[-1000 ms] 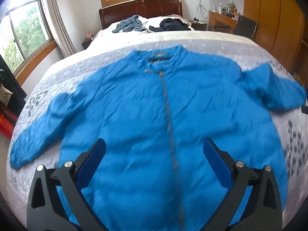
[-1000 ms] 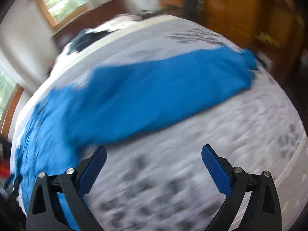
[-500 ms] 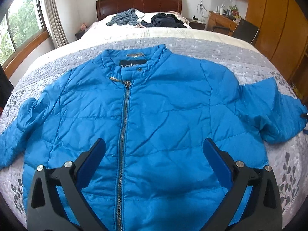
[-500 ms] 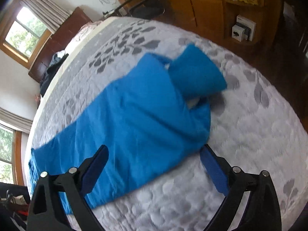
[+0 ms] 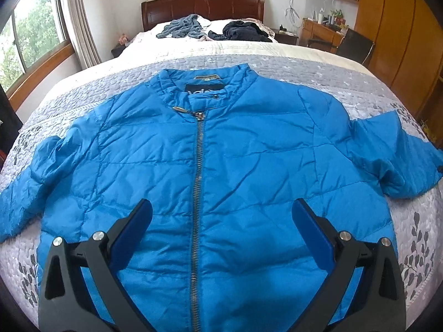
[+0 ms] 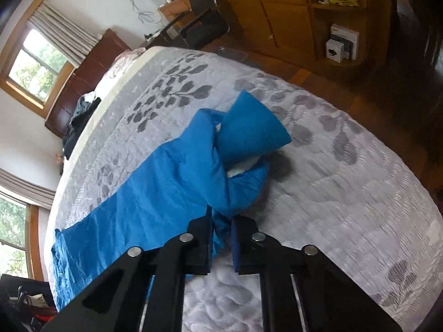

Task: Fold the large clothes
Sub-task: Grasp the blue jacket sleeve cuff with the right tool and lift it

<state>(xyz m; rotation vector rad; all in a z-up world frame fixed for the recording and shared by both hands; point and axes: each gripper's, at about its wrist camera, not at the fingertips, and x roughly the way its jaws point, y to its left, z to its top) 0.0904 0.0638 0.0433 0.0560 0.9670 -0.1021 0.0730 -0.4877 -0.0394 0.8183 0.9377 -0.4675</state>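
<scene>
A blue quilted jacket (image 5: 243, 160) lies front up and zipped on the grey bedspread (image 5: 360, 83), its collar toward the headboard. Its left sleeve (image 5: 25, 191) trails to the left edge of the left wrist view; its right sleeve (image 5: 398, 155) is bunched at the right. My left gripper (image 5: 221, 221) hovers open over the jacket's lower front, either side of the zipper. In the right wrist view the right sleeve (image 6: 193, 177) lies crumpled, its cuff (image 6: 249, 130) folded back. My right gripper (image 6: 223, 232) is shut on a fold of that sleeve.
Two heaps of dark clothes (image 5: 216, 29) sit near the wooden headboard (image 5: 202, 7). A desk and black chair (image 5: 349, 44) stand right of the bed, beside wooden wardrobes (image 6: 290, 8). The bed's right edge drops to a dark wood floor (image 6: 387, 91).
My right gripper has moved in onto the right sleeve and shut on its fabric. The left wrist view has steadied and centred over the jacket, with the left gripper still open.
</scene>
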